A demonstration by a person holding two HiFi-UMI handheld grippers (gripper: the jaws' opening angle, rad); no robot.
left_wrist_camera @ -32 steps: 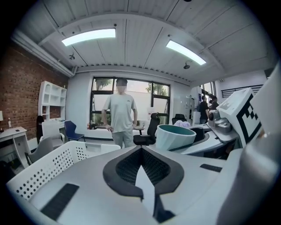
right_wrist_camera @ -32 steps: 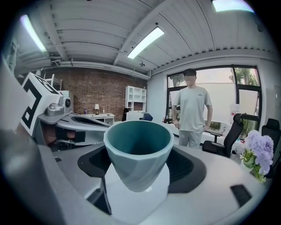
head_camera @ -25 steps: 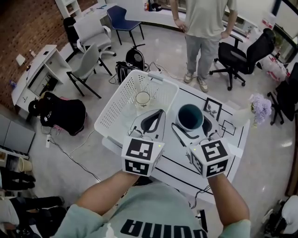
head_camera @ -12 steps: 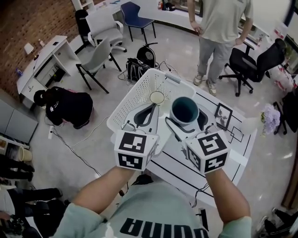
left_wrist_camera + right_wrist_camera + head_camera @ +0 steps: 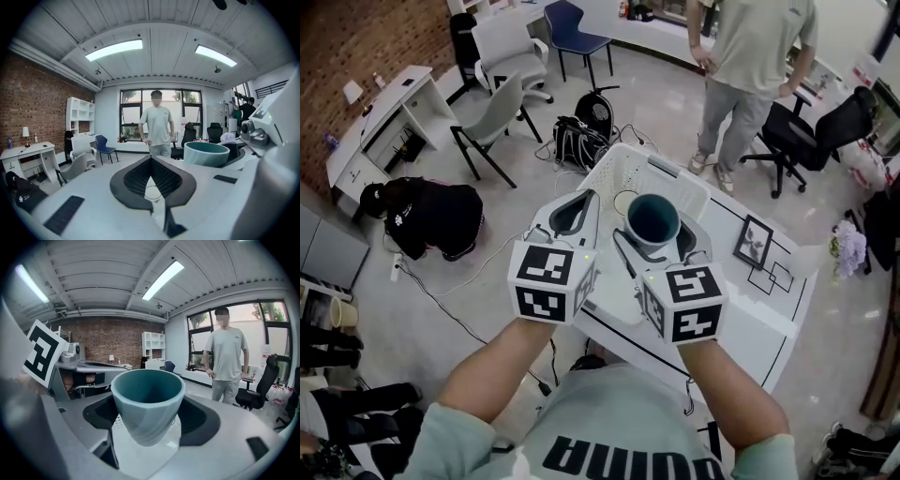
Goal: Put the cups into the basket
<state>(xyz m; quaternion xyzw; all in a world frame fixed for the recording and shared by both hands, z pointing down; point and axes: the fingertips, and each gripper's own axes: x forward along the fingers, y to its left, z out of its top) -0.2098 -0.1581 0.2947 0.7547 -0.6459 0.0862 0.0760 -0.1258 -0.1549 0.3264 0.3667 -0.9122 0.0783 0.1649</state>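
White worktop (image 5: 769,323) marked with black outlined squares carries a white lattice basket (image 5: 664,172) at its left edge, with open floor beyond. Upside-down PUMA lettering shows on the wearer's shirt (image 5: 619,450). Teal cup (image 5: 653,219) is upright, clamped in the right claw (image 5: 148,401) above the basket. A clear cup (image 5: 624,201) stands inside it. Left claw (image 5: 150,158) is closed and empty by the basket's left rim.

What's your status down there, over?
Right gripper shut on teal cup, over white slotted basket. Left gripper shut, empty. Clear cup already inside. Nothing blocking.
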